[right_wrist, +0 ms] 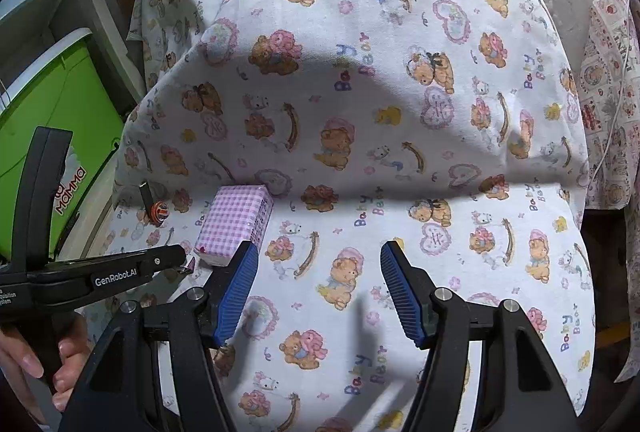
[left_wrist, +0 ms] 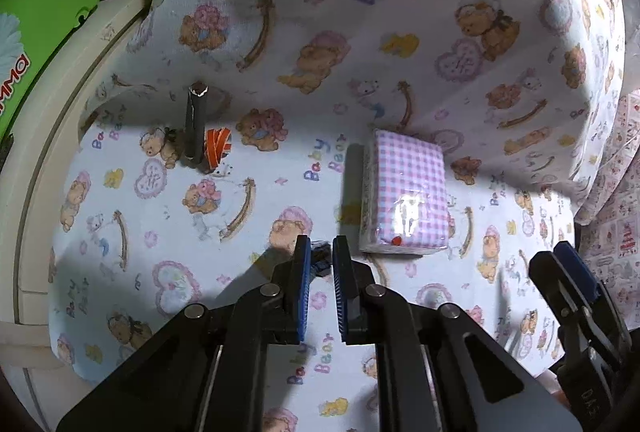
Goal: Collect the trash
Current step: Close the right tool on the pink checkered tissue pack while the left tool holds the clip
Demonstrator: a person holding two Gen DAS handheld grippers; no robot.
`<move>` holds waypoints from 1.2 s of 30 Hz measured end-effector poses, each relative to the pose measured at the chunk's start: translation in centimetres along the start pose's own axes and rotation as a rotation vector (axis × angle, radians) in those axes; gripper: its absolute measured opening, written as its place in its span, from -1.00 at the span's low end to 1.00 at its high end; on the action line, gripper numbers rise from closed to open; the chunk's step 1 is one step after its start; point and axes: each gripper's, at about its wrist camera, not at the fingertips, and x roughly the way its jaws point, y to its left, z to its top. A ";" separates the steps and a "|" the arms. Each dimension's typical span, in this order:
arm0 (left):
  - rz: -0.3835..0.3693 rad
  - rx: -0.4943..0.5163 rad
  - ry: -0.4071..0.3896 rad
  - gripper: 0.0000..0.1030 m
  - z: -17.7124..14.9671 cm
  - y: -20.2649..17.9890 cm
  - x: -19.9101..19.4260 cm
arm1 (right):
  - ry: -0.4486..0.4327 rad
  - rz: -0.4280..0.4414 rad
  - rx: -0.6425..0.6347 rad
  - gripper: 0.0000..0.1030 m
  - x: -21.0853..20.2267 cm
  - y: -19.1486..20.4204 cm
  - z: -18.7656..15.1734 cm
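My left gripper point(left_wrist: 321, 256) pinches a small dark scrap point(left_wrist: 320, 257) at its fingertips; the checked tissue pack point(right_wrist: 236, 222) lies just beyond my wide-open, empty right gripper point(right_wrist: 318, 264), left of its jaws.

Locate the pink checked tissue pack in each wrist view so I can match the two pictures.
Left wrist view: the pink checked tissue pack lies right of centre, just beyond the left tongs.
Right wrist view: the pack lies left of centre, behind the right tongs' left finger.
Shared landmark: the orange-striped scrap, left of the pack.
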 end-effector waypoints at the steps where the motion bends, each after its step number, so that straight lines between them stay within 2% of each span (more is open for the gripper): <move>1: 0.004 0.000 0.004 -0.80 -0.1 0.1 0.2 | 0.001 -0.002 0.000 0.28 0.1 0.0 0.0; 6: -0.020 0.006 -0.026 -0.88 -0.4 0.4 -0.7 | 0.005 -0.007 -0.010 0.28 0.3 0.3 -0.1; 14: 0.027 -0.003 -0.111 -0.88 -0.9 2.4 -4.6 | 0.003 0.014 -0.006 0.28 0.8 1.2 0.2; 17: 0.050 -0.021 -0.126 -0.87 -0.8 3.4 -5.3 | 0.002 0.023 -0.024 0.30 1.3 2.5 0.3; 25: 0.062 -0.066 -0.135 -0.87 -0.4 5.9 -6.1 | -0.022 0.019 -0.121 0.52 3.1 7.2 -0.3; 28: 0.061 -0.076 -0.135 -0.87 -0.4 6.1 -6.2 | -0.009 0.015 -0.138 0.52 4.3 8.8 -0.5; 36: 0.077 -0.073 -0.142 -0.87 -0.5 6.7 -6.7 | -0.020 -0.071 -0.137 0.52 6.9 10.5 -1.2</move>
